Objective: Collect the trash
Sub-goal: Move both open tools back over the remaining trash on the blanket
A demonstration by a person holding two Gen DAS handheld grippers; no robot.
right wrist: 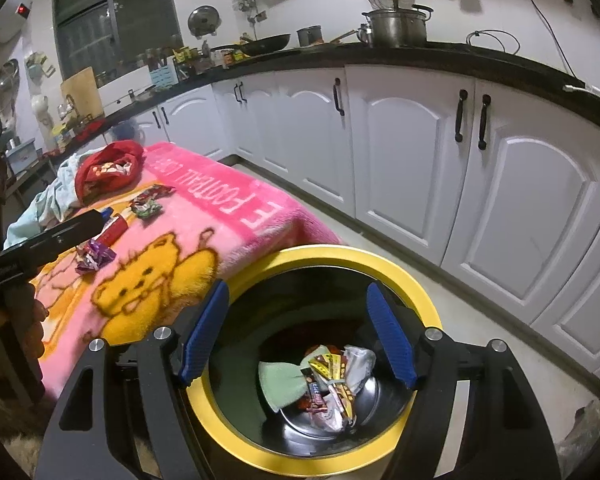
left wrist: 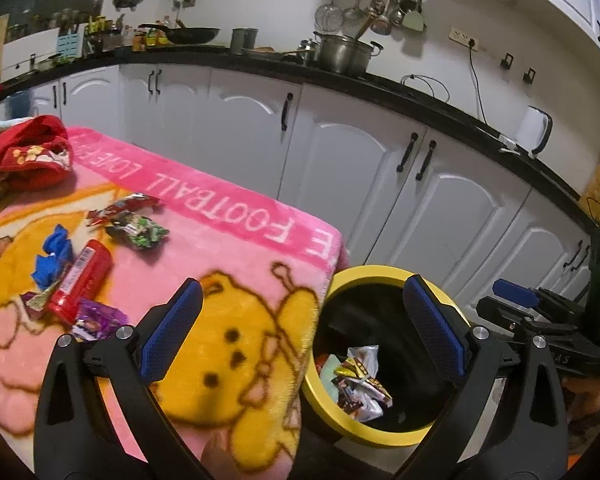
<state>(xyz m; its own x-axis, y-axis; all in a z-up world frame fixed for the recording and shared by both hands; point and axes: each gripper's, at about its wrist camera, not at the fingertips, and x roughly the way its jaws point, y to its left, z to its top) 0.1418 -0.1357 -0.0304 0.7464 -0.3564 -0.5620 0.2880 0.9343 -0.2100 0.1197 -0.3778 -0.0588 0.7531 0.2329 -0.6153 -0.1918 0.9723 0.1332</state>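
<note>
Here the right gripper [right wrist: 298, 334] hangs over the yellow-rimmed bin [right wrist: 236, 436], jaws spread wide and holding nothing; wrappers [right wrist: 332, 388] lie at the bin's bottom. The left gripper [left wrist: 304, 326] is likewise wide apart and empty above the pink blanket [left wrist: 236, 208] edge, the bin at its 3 o'clock. Remaining trash, a red tube [left wrist: 82, 280] and a purple wrapper [left wrist: 98, 322], sits at its 9 o'clock.
</note>
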